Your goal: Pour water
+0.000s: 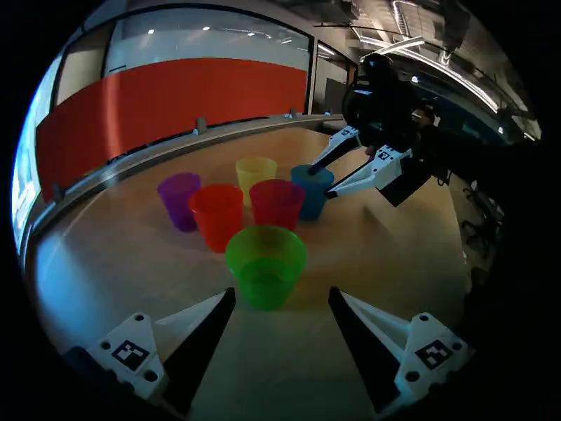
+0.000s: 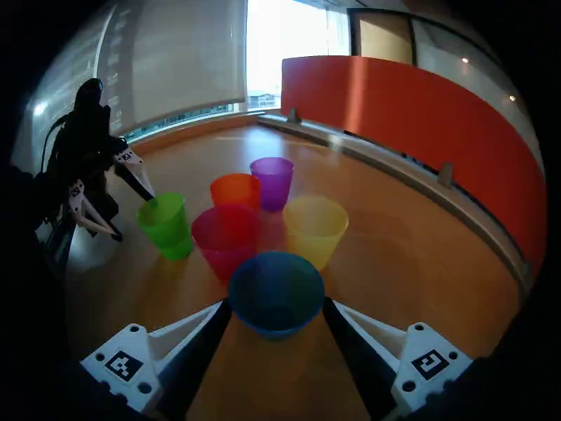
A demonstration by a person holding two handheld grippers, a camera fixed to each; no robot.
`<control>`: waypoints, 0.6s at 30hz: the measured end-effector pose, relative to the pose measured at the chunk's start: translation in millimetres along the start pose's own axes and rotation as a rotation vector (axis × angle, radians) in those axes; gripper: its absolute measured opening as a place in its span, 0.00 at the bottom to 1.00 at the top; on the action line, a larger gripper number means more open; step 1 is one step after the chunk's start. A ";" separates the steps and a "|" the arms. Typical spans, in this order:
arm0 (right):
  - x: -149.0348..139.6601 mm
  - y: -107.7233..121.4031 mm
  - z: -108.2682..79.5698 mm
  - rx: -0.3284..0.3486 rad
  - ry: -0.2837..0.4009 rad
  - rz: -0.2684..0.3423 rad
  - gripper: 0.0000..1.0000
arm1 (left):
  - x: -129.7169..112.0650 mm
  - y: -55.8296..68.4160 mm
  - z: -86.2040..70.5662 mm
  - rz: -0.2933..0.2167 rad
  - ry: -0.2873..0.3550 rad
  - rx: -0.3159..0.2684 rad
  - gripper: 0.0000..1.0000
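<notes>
Six plastic cups stand clustered on a wooden table [image 1: 393, 245]. The green cup [image 1: 266, 270] is nearest in the left gripper view, just ahead of my open left gripper [image 1: 280, 298], whose fingertips flank its base without touching. In the right gripper view the blue cup [image 2: 275, 291] sits between the fingers of my right gripper [image 2: 275, 305], which is open with both fingers close to the cup's sides. The left gripper view shows that right gripper [image 1: 321, 182] straddling the blue cup [image 1: 312, 193]. Whether any cup holds water I cannot tell.
Purple [image 1: 179, 200], orange [image 1: 217, 214], yellow [image 1: 256, 175] and crimson [image 1: 277, 203] cups stand tightly between the green and blue ones. A red partition [image 1: 175, 98] runs along the table's far edge. Bare tabletop lies around the cluster. A person's dark sleeve [image 1: 477, 154] reaches in.
</notes>
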State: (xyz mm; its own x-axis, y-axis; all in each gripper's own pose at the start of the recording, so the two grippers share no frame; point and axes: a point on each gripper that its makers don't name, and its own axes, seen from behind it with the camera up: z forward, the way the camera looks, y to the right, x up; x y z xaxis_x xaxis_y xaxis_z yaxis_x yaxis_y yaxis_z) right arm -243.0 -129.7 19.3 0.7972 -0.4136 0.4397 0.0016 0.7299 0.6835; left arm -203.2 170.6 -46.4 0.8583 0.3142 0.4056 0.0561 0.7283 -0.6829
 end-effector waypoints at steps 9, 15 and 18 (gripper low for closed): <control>-6.1 -9.2 -29.3 -0.034 0.028 0.005 1.00 | -3.3 -12.9 -19.2 0.003 0.014 0.058 0.99; -6.4 -17.6 -51.3 -0.065 0.063 0.013 1.00 | -0.8 -22.7 -33.9 0.001 0.046 0.097 0.99; -5.4 -22.0 -58.7 -0.077 0.082 0.024 1.00 | 2.5 -28.6 -41.1 -0.001 0.068 0.121 0.99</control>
State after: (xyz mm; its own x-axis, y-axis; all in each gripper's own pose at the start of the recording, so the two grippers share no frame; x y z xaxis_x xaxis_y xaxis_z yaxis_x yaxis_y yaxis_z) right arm -211.9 -111.6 -32.3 0.8443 -0.3516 0.4043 0.0254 0.7800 0.6253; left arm -181.6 125.5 -50.9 0.8911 0.2745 0.3614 -0.0013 0.7979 -0.6028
